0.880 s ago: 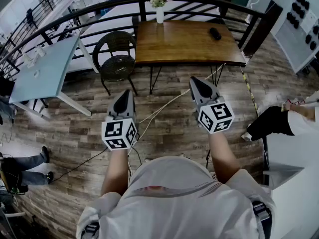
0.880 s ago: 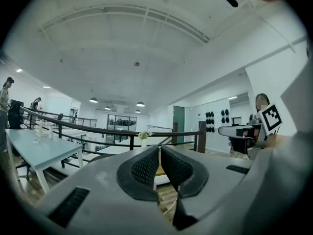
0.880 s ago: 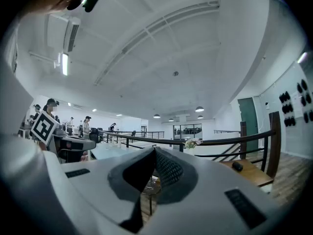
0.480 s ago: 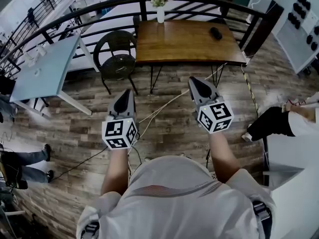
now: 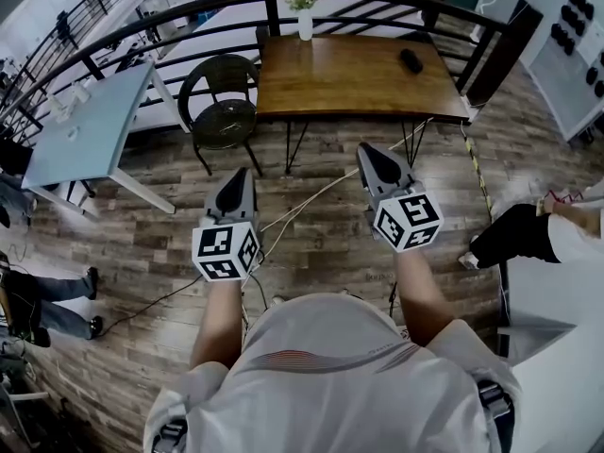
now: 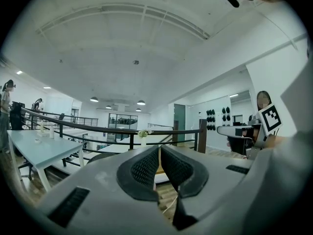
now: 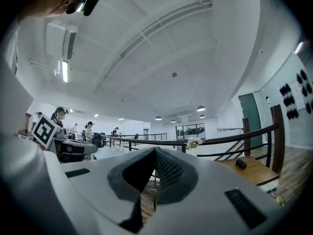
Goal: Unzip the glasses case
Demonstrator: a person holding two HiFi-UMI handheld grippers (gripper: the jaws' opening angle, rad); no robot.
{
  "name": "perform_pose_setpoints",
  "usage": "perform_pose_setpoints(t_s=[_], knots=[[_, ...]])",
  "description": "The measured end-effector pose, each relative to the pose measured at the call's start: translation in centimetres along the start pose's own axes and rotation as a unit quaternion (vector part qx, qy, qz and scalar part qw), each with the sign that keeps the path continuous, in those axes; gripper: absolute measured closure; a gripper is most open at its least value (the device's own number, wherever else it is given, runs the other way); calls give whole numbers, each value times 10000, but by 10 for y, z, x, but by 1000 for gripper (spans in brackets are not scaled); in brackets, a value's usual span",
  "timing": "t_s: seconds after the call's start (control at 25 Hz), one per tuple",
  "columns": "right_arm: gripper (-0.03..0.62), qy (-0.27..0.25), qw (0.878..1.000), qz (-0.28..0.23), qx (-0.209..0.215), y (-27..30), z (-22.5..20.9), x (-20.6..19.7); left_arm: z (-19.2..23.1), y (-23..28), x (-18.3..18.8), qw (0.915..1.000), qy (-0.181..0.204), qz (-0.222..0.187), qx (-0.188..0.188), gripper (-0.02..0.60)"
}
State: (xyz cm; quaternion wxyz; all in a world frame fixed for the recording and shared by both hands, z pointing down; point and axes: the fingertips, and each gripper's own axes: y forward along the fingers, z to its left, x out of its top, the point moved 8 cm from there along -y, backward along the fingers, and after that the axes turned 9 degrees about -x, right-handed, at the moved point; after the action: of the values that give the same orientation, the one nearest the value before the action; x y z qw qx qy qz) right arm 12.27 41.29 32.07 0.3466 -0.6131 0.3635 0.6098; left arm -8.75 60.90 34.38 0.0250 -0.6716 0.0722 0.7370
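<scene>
A small dark glasses case (image 5: 410, 61) lies near the far right of the brown wooden table (image 5: 349, 88), well ahead of both grippers; it shows as a dark lump (image 7: 240, 163) in the right gripper view. My left gripper (image 5: 242, 174) is held level over the plank floor, jaws shut with nothing between them. My right gripper (image 5: 368, 153) is beside it, also level, shut and empty. Both stand short of the table's near edge. In the left gripper view the gripper (image 6: 159, 149) points at the railing.
A white vase with flowers (image 5: 304, 15) stands at the table's far edge. A dark round chair (image 5: 221, 105) sits left of the table, and a pale blue table (image 5: 85, 127) further left. A black railing (image 5: 170, 31) runs behind. Cables (image 5: 302, 203) cross the floor. People stand at both sides.
The view has shifted slightly forward, towards the table; both grippers keep their pose and stay shut.
</scene>
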Motion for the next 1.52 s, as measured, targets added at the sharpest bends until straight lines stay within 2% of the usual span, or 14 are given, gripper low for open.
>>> perform_pose_setpoints(t_s=[0.28, 0.52, 0.84, 1.16, 1.52], knots=[[542, 117, 9999, 15, -13, -15, -40, -9, -34, 20, -5, 10000, 17, 89, 29, 557], [542, 313, 9993, 211, -75, -32, -89, -34, -72, 47, -18, 9997, 46, 226, 10, 557], [542, 386, 9978, 330, -426, -41, -149, -52, -98, 112, -24, 9984, 127, 352, -433, 557], [542, 246, 9949, 488, -851, 0, -183, -56, -76, 190, -31, 9946, 38, 380, -965, 557], [542, -18, 9913, 728, -1097, 122, -193, -46, 12, 290, -18, 9897, -61, 423, -1363, 557]])
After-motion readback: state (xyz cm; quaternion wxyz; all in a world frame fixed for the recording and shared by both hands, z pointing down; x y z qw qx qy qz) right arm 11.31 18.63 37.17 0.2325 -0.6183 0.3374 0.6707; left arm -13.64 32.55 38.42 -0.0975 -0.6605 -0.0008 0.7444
